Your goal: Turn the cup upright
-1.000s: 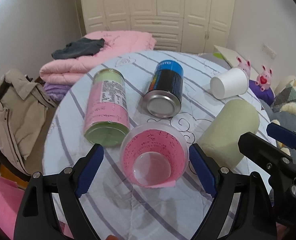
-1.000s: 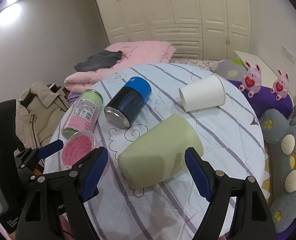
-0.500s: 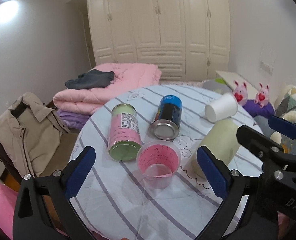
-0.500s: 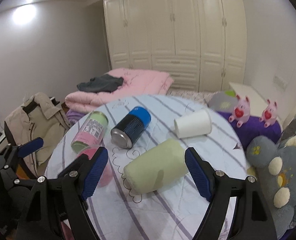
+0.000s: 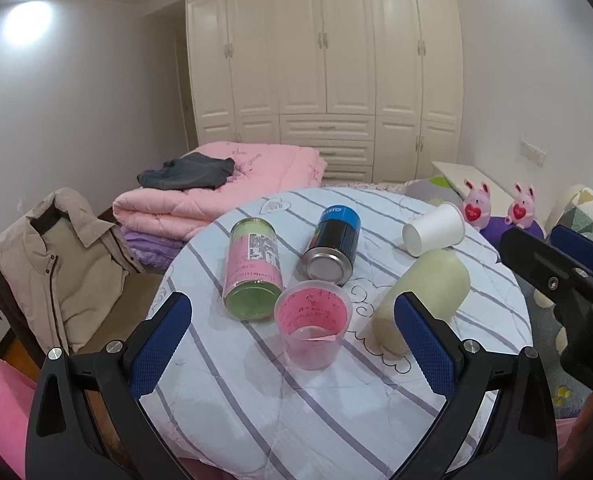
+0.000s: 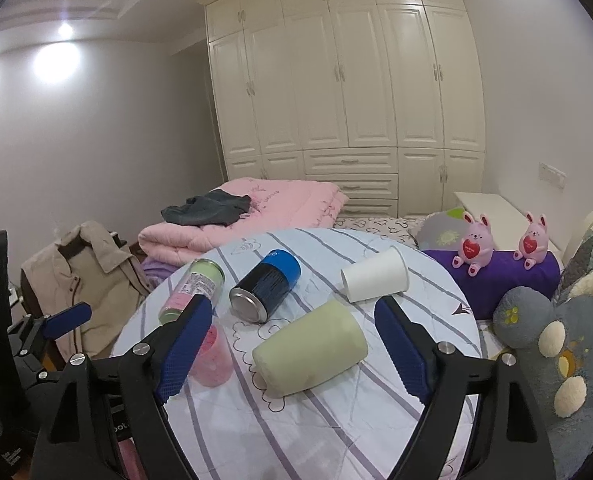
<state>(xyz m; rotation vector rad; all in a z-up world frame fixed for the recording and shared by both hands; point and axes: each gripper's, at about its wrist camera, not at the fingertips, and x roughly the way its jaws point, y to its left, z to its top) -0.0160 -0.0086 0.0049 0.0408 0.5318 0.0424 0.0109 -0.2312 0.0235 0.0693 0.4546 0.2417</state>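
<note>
Pink clear cup [image 5: 311, 326] stands upright, mouth up, on the striped tabletop [image 5: 256, 400], just ahead of the left gripper [image 5: 292, 348] and centred between its spread fingers, not touched. Left gripper released, empty. Right gripper [image 6: 292, 348] also released, empty; pale green cup [image 6: 310, 354] lies on its side just ahead, between its fingers. White paper cup [image 6: 374, 276] lies farther ahead, also on its side.

Judgement: pink cup done; green cup looks next. Calls for advancing the right gripper, clamping the green cup's body, then rotating it mouth-up.

The left gripper [image 5: 292, 336] now sits farther back from the pink cup [image 5: 311, 326]. The right gripper [image 6: 292, 350] likewise sits farther from the green cup [image 6: 310, 354]
</note>
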